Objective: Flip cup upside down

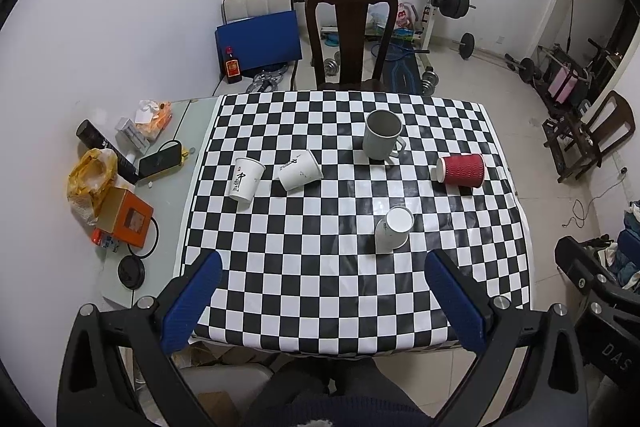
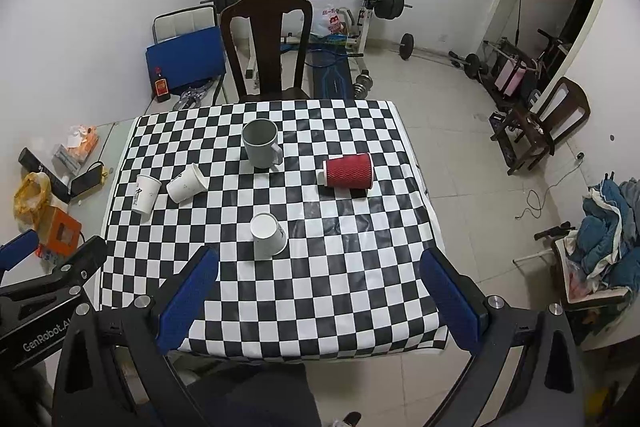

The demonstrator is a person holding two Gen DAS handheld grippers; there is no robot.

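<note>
Several cups sit on the checkered table [image 1: 320,291] [image 2: 280,307]. A grey mug [image 1: 382,135] [image 2: 261,143] stands upright with its mouth up. A red ribbed paper cup [image 1: 461,169] [image 2: 349,171] lies on its side. One white paper cup [image 1: 394,229] [image 2: 268,235] stands upside down. Another white cup [image 1: 300,170] [image 2: 187,183] lies tipped over. A third white cup [image 1: 246,179] [image 2: 146,193] stands upright. My left gripper [image 1: 324,267] and right gripper [image 2: 320,263] are open and empty, above the table's near edge.
A dark wooden chair [image 1: 351,35] [image 2: 267,43] stands at the table's far side. Clutter sits on the left ledge: an orange box [image 1: 128,219], a yellow bag [image 1: 90,179], a phone [image 1: 160,161]. Weights and a bench stand behind. The left gripper's body [image 2: 44,291] shows at the left.
</note>
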